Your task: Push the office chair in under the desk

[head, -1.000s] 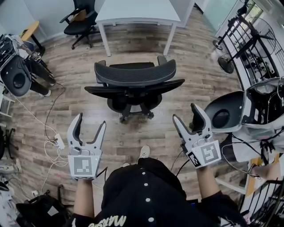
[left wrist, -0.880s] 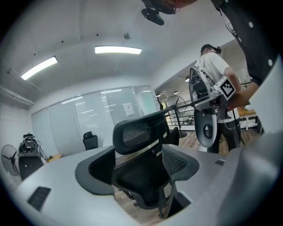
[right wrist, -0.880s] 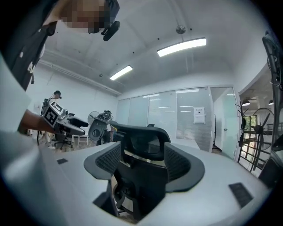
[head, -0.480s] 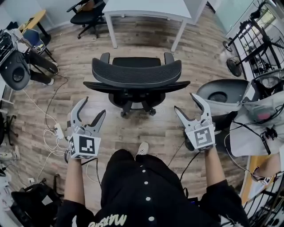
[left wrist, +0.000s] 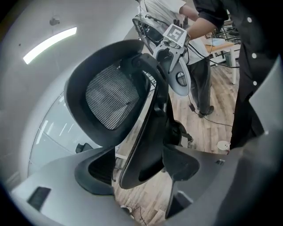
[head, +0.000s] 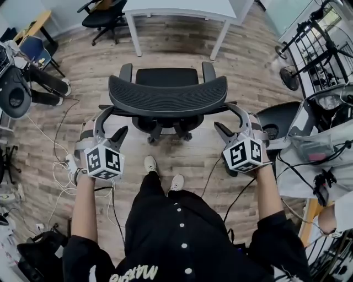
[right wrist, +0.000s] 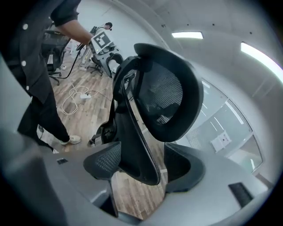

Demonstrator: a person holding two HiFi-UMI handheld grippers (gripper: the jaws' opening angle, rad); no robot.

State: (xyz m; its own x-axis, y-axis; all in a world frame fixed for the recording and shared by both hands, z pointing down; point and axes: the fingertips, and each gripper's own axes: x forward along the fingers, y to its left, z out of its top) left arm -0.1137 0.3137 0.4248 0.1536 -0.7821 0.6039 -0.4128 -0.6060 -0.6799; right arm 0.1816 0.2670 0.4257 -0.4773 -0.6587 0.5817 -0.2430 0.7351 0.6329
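Note:
A black mesh office chair (head: 168,96) stands with its back toward me, facing the white desk (head: 176,10) at the far end of the wood floor. My left gripper (head: 112,122) is open at the left end of the backrest's lower edge. My right gripper (head: 225,117) is open at the right end. In the left gripper view the chair's back frame (left wrist: 141,145) runs between the spread jaws of the left gripper (left wrist: 139,167). The right gripper view shows the same, the back frame (right wrist: 132,141) passing through the right gripper (right wrist: 143,163). Whether the pads press the frame I cannot tell.
A second black chair (head: 99,16) stands at the far left by the desk. Cables and a power strip (head: 63,165) lie on the floor at left. A grey shell-shaped seat (head: 278,118) and racks crowd the right side. Dark equipment (head: 14,93) sits at left.
I have stepped forward to the chair. Both grippers moved up from open floor to the two ends of the backrest, and their jaws now straddle its frame.

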